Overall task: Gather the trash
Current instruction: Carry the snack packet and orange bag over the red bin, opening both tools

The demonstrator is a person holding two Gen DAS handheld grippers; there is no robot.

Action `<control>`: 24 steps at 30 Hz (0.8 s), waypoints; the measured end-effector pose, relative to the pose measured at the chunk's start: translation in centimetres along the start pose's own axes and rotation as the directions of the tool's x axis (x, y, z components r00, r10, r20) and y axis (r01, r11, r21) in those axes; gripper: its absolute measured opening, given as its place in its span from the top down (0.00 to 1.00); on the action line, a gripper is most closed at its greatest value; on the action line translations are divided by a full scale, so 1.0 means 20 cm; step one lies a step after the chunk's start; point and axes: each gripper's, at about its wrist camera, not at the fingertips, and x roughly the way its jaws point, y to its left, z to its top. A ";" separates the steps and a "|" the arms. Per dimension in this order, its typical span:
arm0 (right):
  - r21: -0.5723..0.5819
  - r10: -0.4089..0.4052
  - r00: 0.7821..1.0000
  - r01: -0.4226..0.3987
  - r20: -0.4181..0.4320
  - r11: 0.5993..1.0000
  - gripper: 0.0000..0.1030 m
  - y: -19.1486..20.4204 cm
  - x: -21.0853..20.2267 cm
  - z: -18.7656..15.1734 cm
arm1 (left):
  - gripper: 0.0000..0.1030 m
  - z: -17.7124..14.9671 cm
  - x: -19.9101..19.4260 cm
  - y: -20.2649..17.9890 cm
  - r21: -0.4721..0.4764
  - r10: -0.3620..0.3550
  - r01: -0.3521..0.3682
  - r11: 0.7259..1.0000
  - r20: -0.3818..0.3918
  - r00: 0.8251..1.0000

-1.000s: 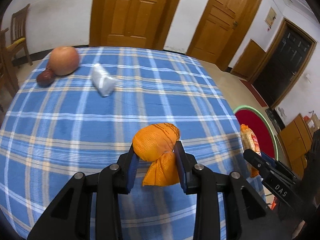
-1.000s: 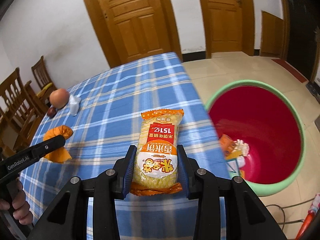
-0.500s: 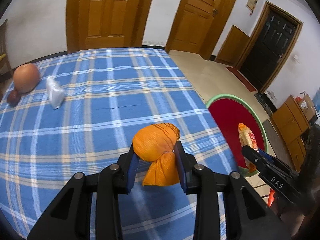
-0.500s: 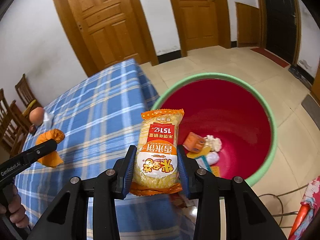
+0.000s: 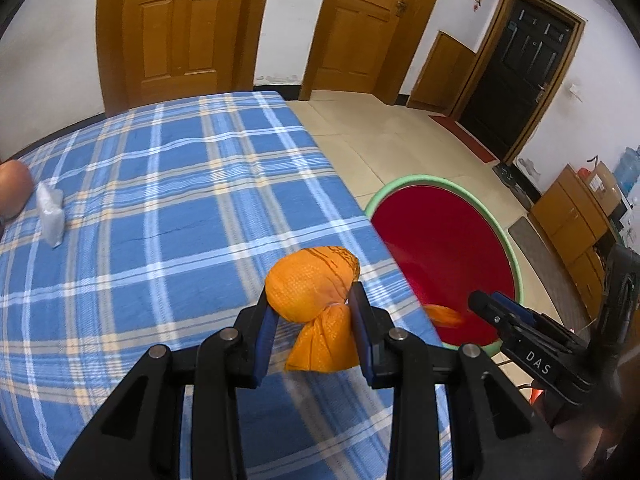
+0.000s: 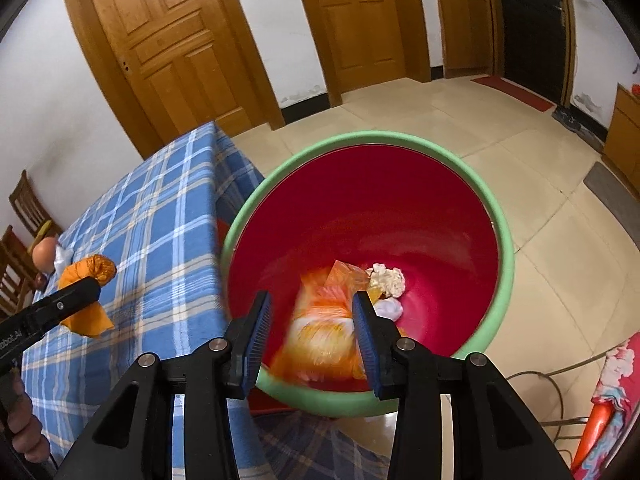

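The left gripper (image 5: 314, 332) is clamped on an orange bundle (image 5: 316, 292), pinching it at the tied neck so the round part bulges above the pads and the loose tail hangs below. It hangs over the near right part of the blue plaid tablecloth (image 5: 168, 216), close to the table's right edge. Just past that edge, lower down on the floor, stands the red tub (image 5: 496, 224) with a green rim, touching or nearly touching the cloth's hanging side.

The right gripper (image 6: 314, 334) is spread wide with nothing between its pads, poised above the tub's near rim (image 6: 320, 394). Below it, inside the tub, a blurred orange snack packet (image 6: 324, 332) is in mid-air or just landing; the blur keeps that from being settled. On the tub's floor beyond it lie an orange wrapper (image 6: 346, 274), a crumpled cream wad (image 6: 386, 278) and a white wad (image 6: 388, 308), near one another.

Farther across the cloth, by its left edge, a white packet (image 5: 50, 212) lies just beside a round orange fruit (image 5: 12, 192). The cloth between bundle and packet is bare. Beyond the tub, tiled floor (image 6: 420, 116) runs open to wooden doors (image 6: 172, 48).
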 end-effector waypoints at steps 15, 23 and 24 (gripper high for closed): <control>0.028 -0.018 0.999 0.018 0.028 0.999 0.56 -0.10 -0.04 0.01 | 0.66 0.08 0.14 -0.21 0.081 -0.043 0.045 0.996 -0.024 0.999; 0.053 -0.028 0.999 0.026 0.039 0.998 0.52 -0.16 -0.06 0.01 | 0.66 0.12 0.22 -0.37 0.142 -0.077 0.082 0.986 -0.039 0.996; 0.055 -0.030 0.999 0.028 0.039 0.998 0.52 -0.17 -0.06 0.01 | 0.66 0.12 0.24 -0.39 0.152 -0.083 0.089 0.984 -0.042 0.996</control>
